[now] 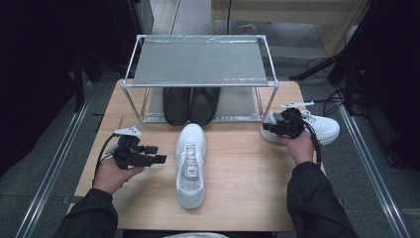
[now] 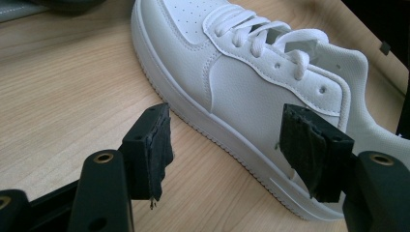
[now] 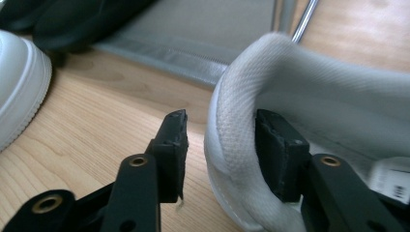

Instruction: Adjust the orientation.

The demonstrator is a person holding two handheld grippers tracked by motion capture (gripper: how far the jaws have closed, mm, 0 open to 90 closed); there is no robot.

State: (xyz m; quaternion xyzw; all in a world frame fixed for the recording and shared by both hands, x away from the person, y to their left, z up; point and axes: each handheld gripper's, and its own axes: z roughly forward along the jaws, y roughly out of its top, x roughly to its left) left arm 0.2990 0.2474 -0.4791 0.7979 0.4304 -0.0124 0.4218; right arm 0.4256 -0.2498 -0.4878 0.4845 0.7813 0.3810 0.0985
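- High view: left gripper (image 1: 159, 154) sits open just left of the middle sneaker (image 1: 190, 163); right gripper (image 1: 270, 127) is at the heel of the right sneaker (image 1: 324, 127), beside the rack (image 1: 198, 62).
- Left gripper view: jaws spread, the sneaker's side just ahead.
- Right gripper view: jaws straddle the heel collar, not yet clamped.

Nothing here reads clearly; the white size label (image 3: 394, 181) inside the white leather sneaker (image 3: 309, 111) carries dark print, perhaps numbers, too blurred.
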